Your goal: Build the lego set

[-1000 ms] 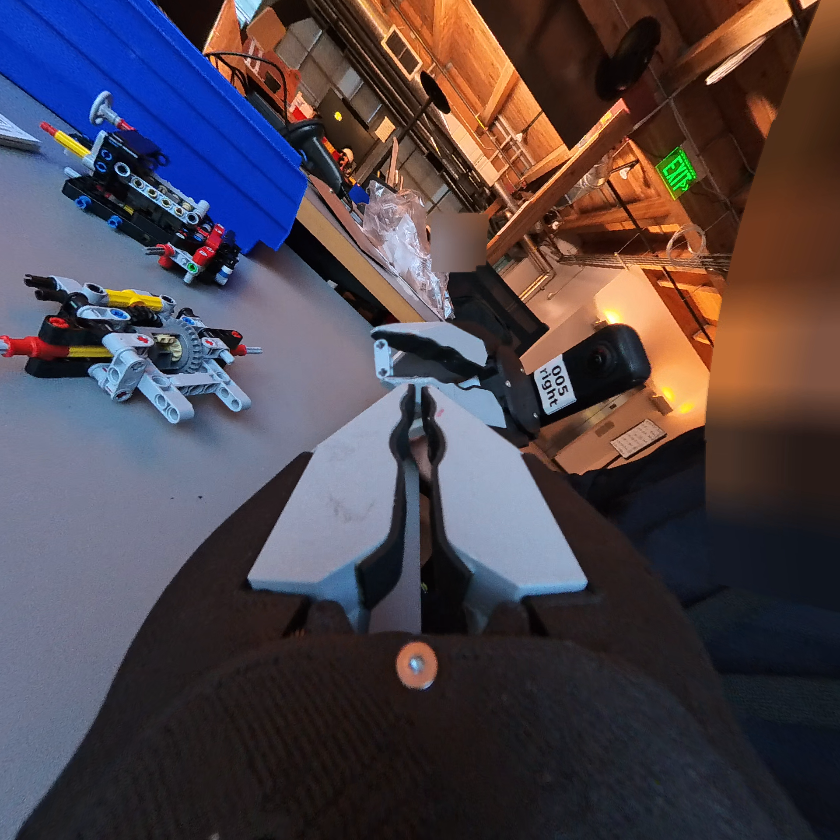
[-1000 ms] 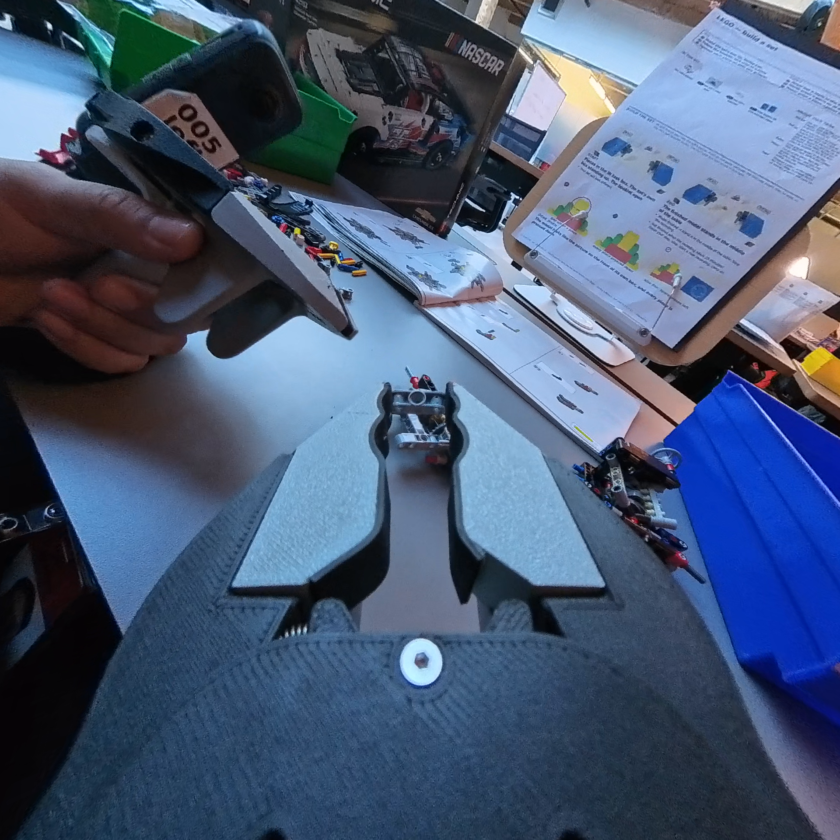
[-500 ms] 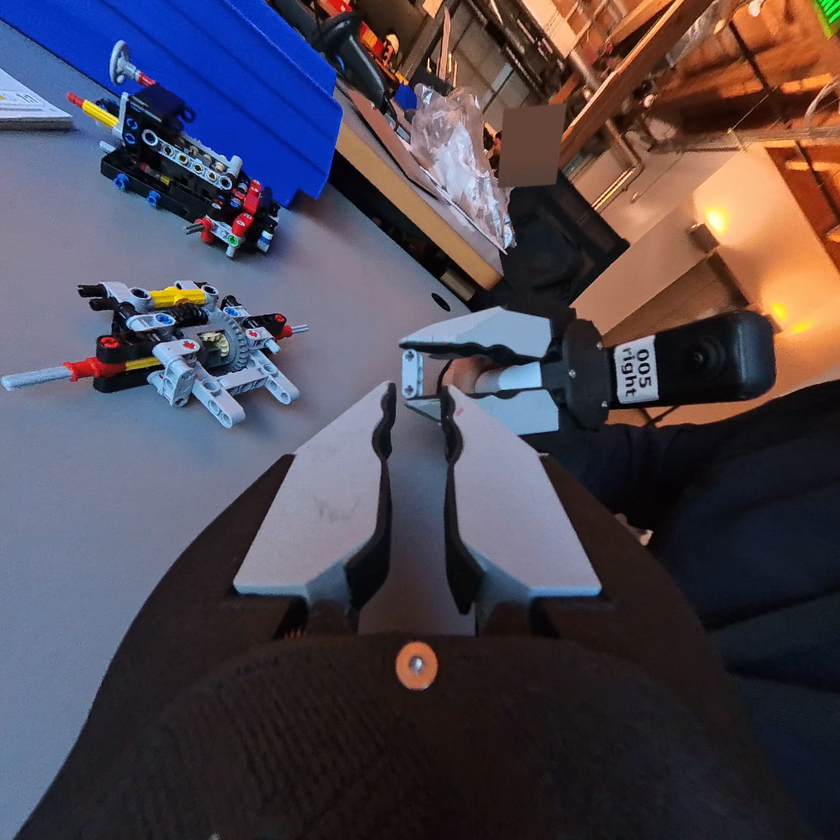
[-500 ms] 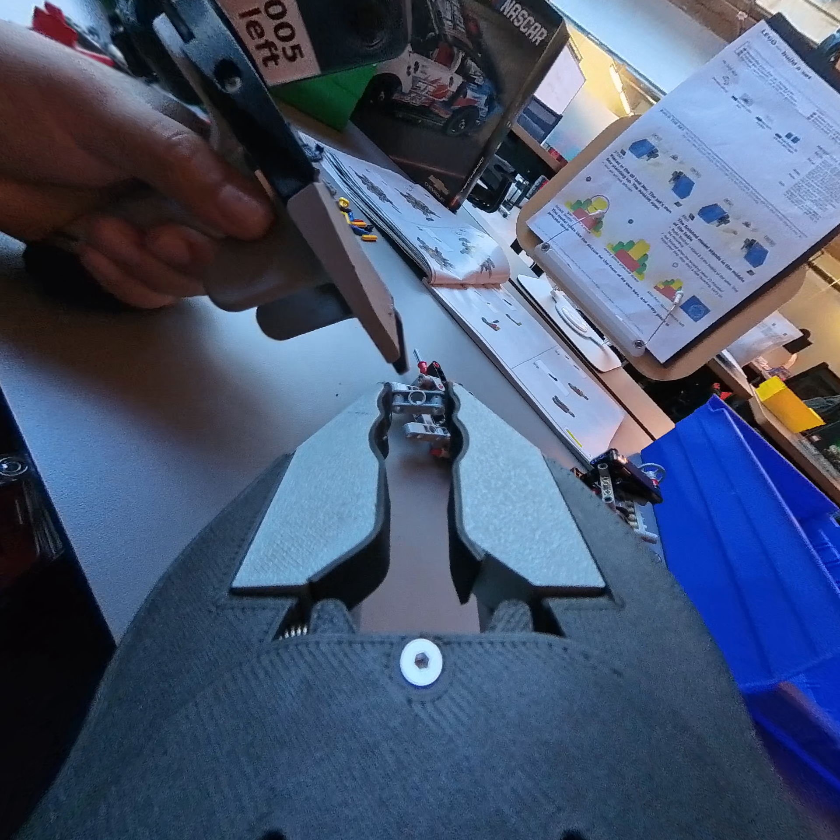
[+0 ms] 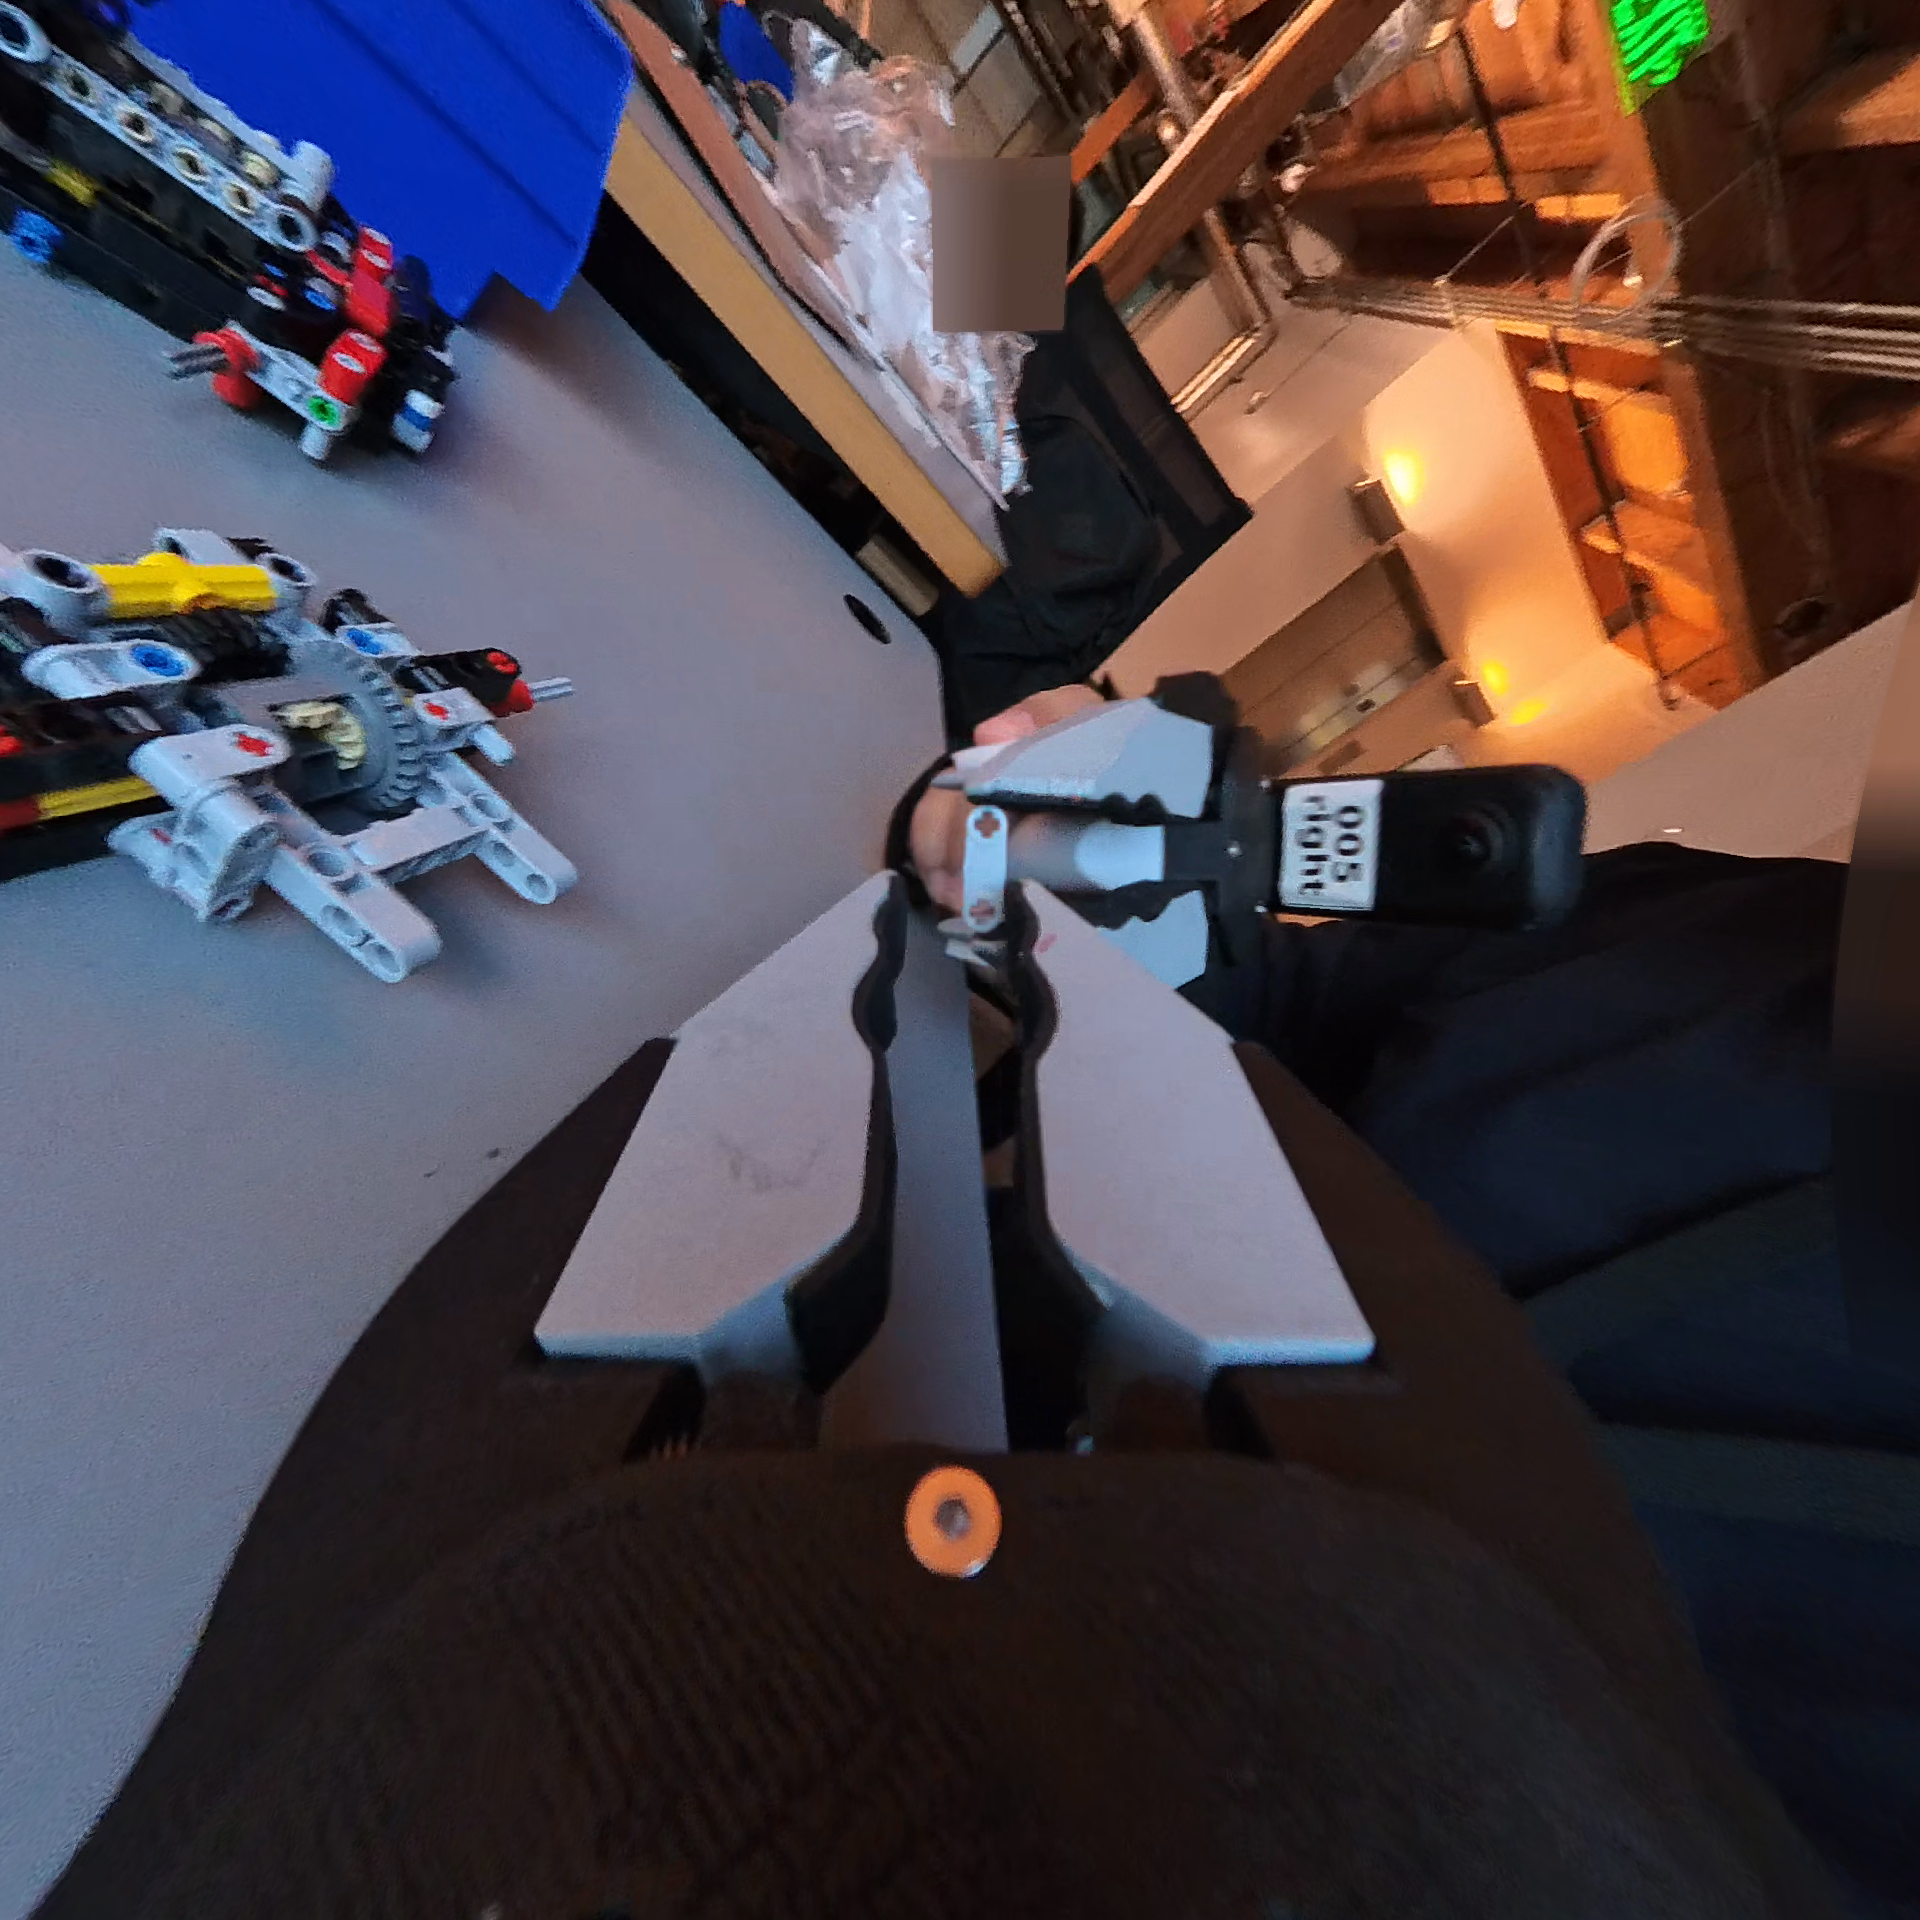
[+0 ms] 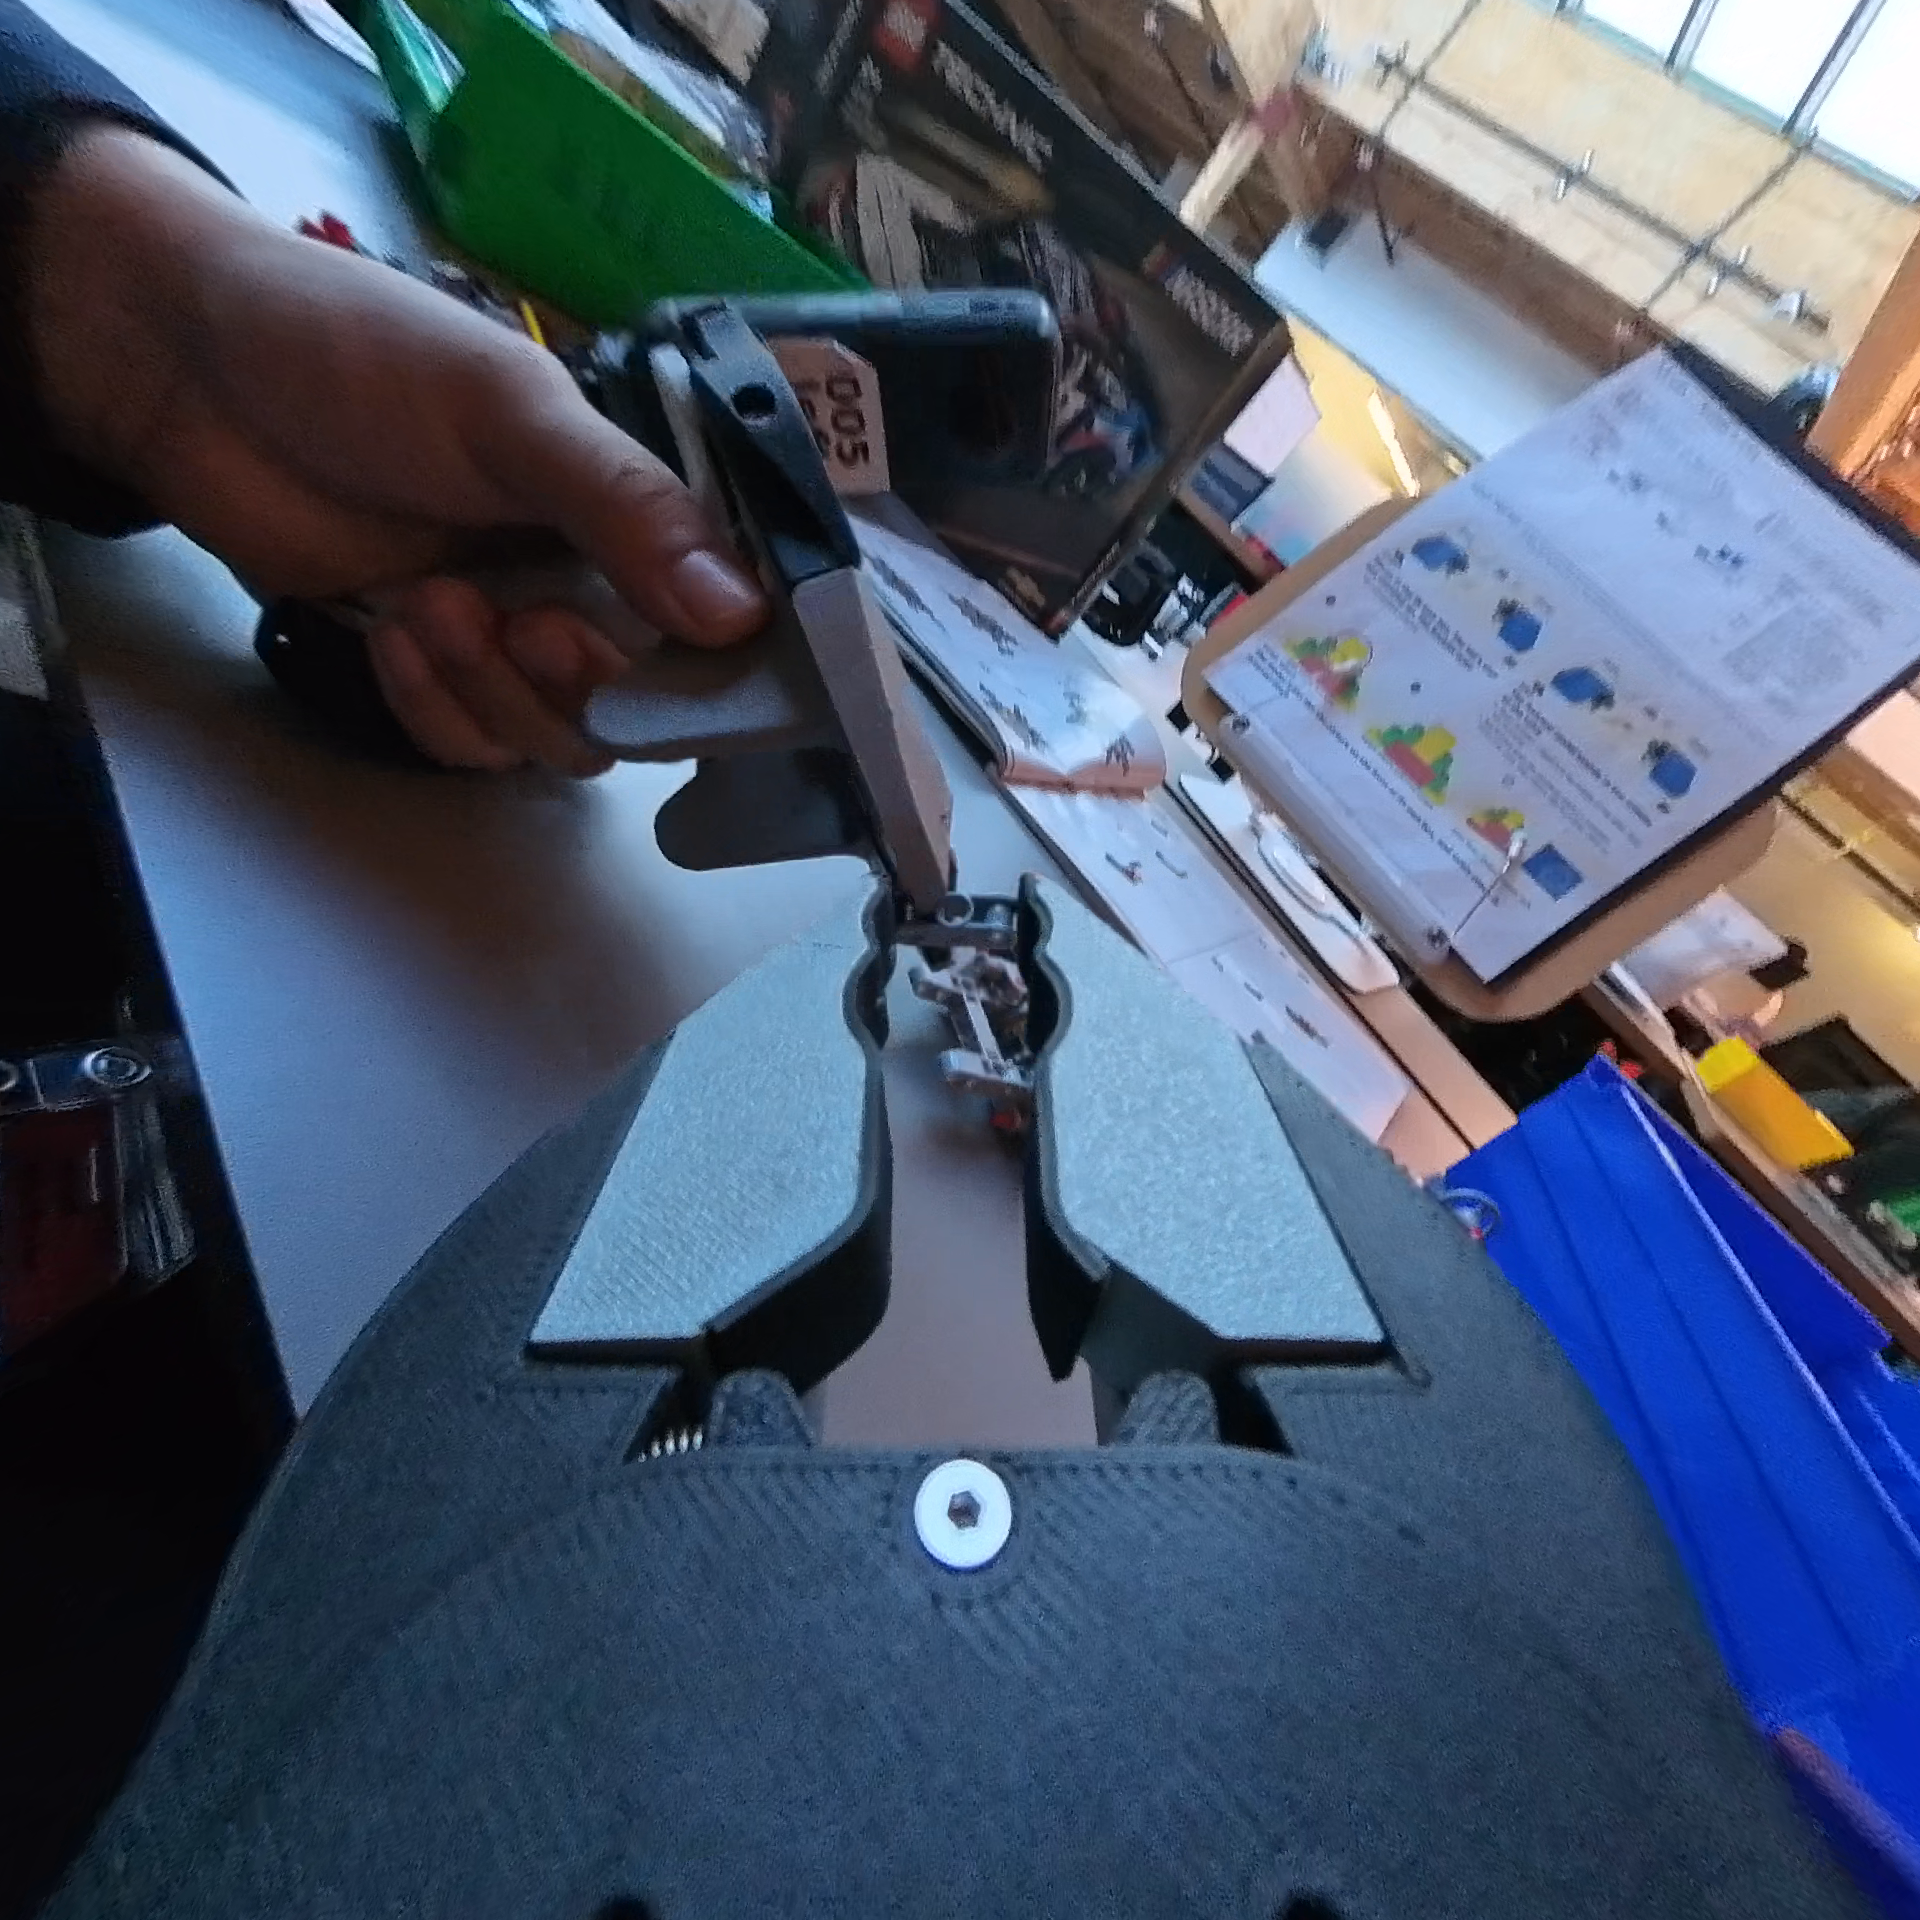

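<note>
— So, where is the small grey brick piece (image 6: 971,997) found?

— It is clamped crosswise at the tips of the right tool (image 6: 956,914), both pads pressed on its top bar, and it is held up off the tabletop (image 6: 468,935). The rest of it hangs down between the fingers.

— And the left tool (image 5: 961,925)?

— Its jaws are parted a little and nothing is gripped. One tip is set against the end of that top bar; a clear gap is seen at the other pad.

— What has been built, and what lies apart?

— Two larger brick models are seen well apart from both tools: one with a grey gear (image 5: 312,748), and a black one (image 5: 260,312) just beside a blue bin (image 5: 416,135). The small piece is joined to neither.

— What is shown by one view only?

— From the left wrist, the end of the bar is seen as a pale strip (image 5: 985,857) with cross-shaped holes, and both models are shown. From the right wrist, the hand (image 6: 416,499) on the left tool is shown, plus an open booklet (image 6: 1039,707), a printed sheet on a stand (image 6: 1558,644), a dark box (image 6: 1039,364) and a green bin (image 6: 582,187).
</note>
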Motion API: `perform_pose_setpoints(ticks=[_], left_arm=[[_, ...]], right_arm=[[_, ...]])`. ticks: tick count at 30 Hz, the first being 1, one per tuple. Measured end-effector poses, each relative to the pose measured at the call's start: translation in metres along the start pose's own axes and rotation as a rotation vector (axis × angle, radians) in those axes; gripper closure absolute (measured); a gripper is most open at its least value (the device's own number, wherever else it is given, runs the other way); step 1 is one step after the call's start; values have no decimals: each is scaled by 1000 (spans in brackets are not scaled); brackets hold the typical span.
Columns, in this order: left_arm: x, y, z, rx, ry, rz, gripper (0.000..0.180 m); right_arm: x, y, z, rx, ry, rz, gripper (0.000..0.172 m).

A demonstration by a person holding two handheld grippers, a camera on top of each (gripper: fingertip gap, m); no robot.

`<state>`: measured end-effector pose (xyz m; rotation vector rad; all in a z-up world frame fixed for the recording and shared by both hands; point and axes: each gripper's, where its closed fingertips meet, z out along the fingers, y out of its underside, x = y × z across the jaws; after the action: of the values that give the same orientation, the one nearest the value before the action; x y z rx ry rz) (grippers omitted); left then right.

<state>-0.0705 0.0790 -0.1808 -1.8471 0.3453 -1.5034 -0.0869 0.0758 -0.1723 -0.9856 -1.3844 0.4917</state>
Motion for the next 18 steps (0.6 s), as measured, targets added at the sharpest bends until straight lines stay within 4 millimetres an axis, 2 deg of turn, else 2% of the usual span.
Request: perform_pose_setpoints(ticks=[4,7,9,14,18], left_arm=[[18,3,3,-7,159,-84,173],[18,3,3,-7,153,-75,174],[10,3,3,-9,50,17,175],[-16,0,4,-46,-337,286,175],[-17,-3,4,-36,-450,397,174]], right_arm=[[-4,-11,-3,71,-13,-36,153],[-4,-11,-3,75,-12,-38,153],[-3,-5,0,36,-1,-47,153],[1,15,7,-106,55,-105,152],[2,15,6,-103,63,-103,153]])
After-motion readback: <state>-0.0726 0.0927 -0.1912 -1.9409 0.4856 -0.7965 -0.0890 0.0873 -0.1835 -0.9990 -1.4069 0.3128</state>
